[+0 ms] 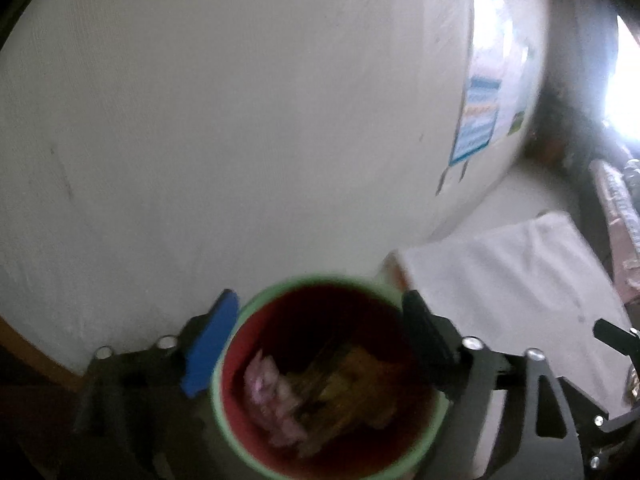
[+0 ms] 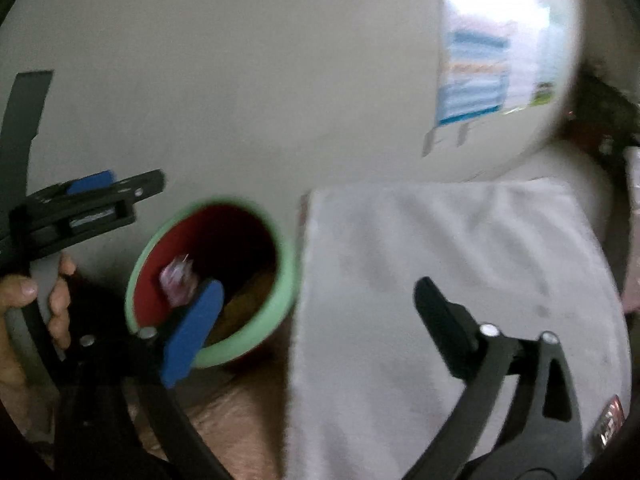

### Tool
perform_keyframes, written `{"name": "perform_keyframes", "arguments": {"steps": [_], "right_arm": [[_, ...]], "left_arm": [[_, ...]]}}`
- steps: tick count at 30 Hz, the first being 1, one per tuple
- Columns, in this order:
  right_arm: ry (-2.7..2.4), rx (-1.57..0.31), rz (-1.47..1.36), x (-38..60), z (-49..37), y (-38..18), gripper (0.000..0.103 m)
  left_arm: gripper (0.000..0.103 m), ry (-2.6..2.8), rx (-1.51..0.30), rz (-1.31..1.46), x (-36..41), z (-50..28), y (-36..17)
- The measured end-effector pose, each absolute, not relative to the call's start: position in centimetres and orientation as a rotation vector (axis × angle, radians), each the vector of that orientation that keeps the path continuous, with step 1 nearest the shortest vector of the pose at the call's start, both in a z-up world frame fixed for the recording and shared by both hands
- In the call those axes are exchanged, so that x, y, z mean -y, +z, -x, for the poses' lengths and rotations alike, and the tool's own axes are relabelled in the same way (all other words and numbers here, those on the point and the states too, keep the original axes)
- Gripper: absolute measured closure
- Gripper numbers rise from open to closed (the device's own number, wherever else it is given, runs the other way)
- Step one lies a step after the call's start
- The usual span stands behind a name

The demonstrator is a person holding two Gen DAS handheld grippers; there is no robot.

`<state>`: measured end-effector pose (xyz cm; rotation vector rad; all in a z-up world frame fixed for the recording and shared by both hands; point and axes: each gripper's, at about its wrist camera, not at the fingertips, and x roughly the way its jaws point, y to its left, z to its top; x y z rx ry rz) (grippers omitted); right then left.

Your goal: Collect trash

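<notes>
A red bin with a green rim (image 1: pixel 219 384) stands against the wall, right below my left gripper (image 1: pixel 320 300). That gripper is open, its blue pad and black finger standing either side of the bin's mouth with nothing between them. Inside the bin lie a pink wrapper (image 1: pixel 272 392) and yellowish-brown trash (image 1: pixel 352 380). In the right wrist view the bin (image 2: pixel 282 300) is at the lower left, with the pink wrapper (image 2: pixel 178 280) showing inside. My right gripper (image 2: pixel 320 286) is open and empty, to the right of the bin over a white cloth. The left gripper (image 2: pixel 100 196) appears there too, held by a hand (image 2: pixel 24 292).
A white cloth-covered surface (image 1: pixel 500 280) (image 2: pixel 440 260) stands right beside the bin. A pale wall (image 1: pixel 240 120) rises behind, with a blue-striped poster (image 1: pixel 480 116) (image 2: pixel 476 80) on its right. Brown floor (image 2: pixel 240 412) shows in front of the bin. Dark clutter lies far right.
</notes>
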<state>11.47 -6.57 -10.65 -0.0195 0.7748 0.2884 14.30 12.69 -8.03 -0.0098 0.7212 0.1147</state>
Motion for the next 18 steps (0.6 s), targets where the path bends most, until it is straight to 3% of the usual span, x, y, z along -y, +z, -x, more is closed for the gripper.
{"name": "perform_keyframes", "arguments": {"steps": [2,6,18], "right_arm": [[0.231,-0.687,0.007,8.8,-10.3,-8.6,0.005],[0.133,-0.534,0.003,12.3,-8.0,-5.1,0.004],[-0.034,-0.161,-0.103,18.0,-2.2,-0.8,0.004]], "left_arm": [[0.008,0.101,-0.663,-0.002,-10.9,-13.9,-6.3],[0.008,0.103,-0.499,-0.026,-6.7,-13.0,-1.7],[0.008,0.096,-0.336,-0.03,-0.5,-10.7,4.5]]}}
